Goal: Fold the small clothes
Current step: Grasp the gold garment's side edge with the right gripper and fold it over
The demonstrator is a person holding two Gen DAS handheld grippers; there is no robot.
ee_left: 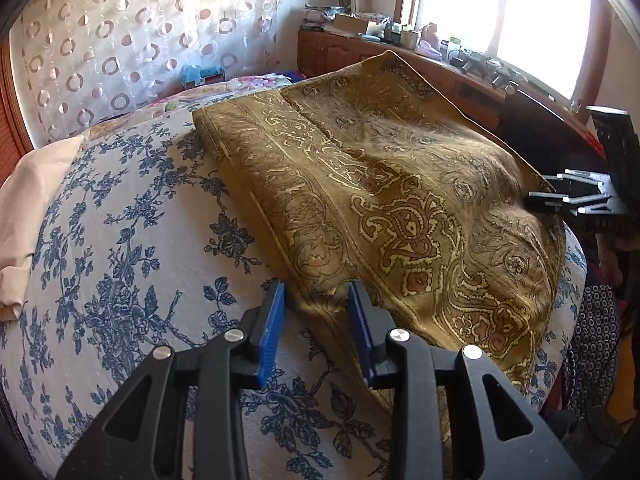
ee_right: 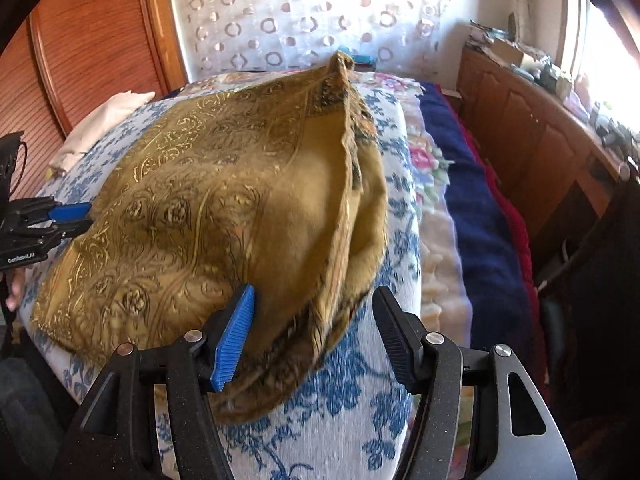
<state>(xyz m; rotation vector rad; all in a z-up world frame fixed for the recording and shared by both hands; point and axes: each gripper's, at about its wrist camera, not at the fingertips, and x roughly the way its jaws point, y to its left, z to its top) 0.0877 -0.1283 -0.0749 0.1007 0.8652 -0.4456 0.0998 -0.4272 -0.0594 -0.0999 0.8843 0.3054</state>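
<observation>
A mustard-gold paisley cloth [ee_left: 400, 184] lies folded over on the blue-flowered bed sheet [ee_left: 120, 240], its far corner sticking up. My left gripper [ee_left: 316, 292] is open, its blue pads standing either side of the cloth's near edge without pressing it. The right wrist view shows that gripper [ee_right: 78, 220] at the cloth's left edge. My right gripper [ee_right: 316, 312] is open wide over the near folded corner of the cloth [ee_right: 224, 208], with the fabric lying loose between the fingers. From the left wrist view it [ee_left: 560, 196] sits at the cloth's right edge.
A cream pillow [ee_left: 28, 208] lies at the left of the bed by the wooden headboard [ee_right: 80, 40]. Flowered and navy blankets [ee_right: 472, 200] run along the far side. A wooden cabinet [ee_left: 400, 52] crowded with small items stands under the bright window. Fingers of a hand [ee_right: 14, 288] show at the left.
</observation>
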